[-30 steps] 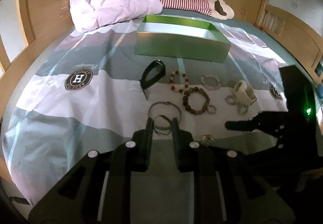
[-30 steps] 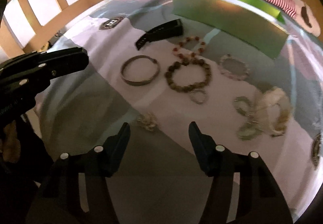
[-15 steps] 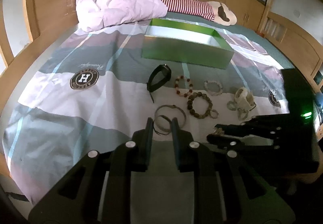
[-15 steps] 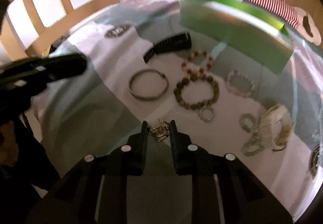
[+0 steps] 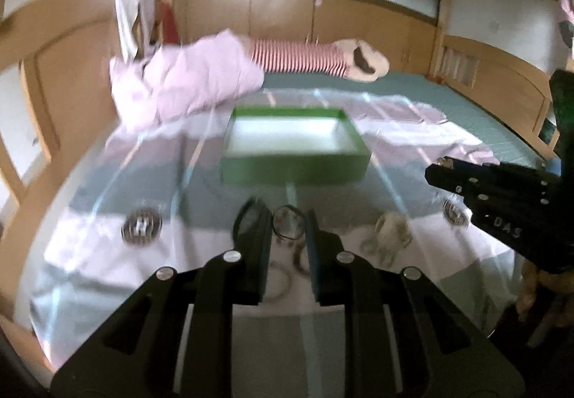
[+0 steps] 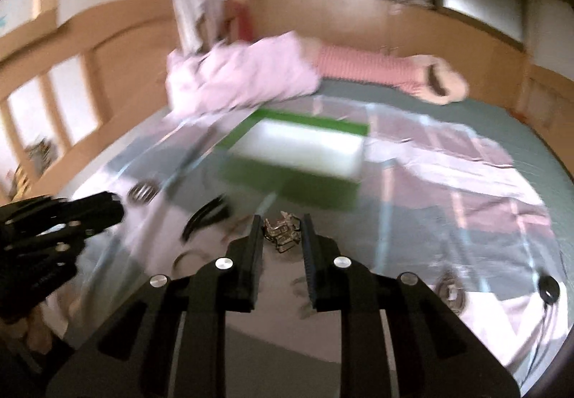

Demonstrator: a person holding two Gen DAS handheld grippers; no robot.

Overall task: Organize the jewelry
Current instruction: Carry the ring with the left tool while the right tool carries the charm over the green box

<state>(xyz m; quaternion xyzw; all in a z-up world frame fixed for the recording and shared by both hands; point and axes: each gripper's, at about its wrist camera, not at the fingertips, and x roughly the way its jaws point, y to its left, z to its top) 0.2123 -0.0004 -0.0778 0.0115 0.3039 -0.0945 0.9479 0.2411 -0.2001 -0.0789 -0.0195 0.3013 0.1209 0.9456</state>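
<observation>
The left tool (image 5: 288, 231) is clenched on a thin dark ring bracelet (image 5: 288, 226), which stands up between the tips of its fingers, clear of the bed. The right tool (image 6: 279, 234) has just been closing and now grips a small tangle of metal links (image 6: 282, 232), also carried above the bed. Ahead of both lies the green box (image 5: 294, 168), open and pale inside, on the striped bedsheet (image 5: 107, 254); more bracelets stay blurred on the sheet just below the tools.

Both pieces look light. The ring seems stiff and probably smooth, so it could pivot or slip in a pinch on its rim. The link cluster is likely loose and floppy; taking it at its bulk suits it, though a strand could snag on the fingers.

The right tool's side, seen from the left wrist, carries raised letters that read roughly "DAS". A round crest (image 5: 140, 231) on the sheet is too blurred to read.
</observation>
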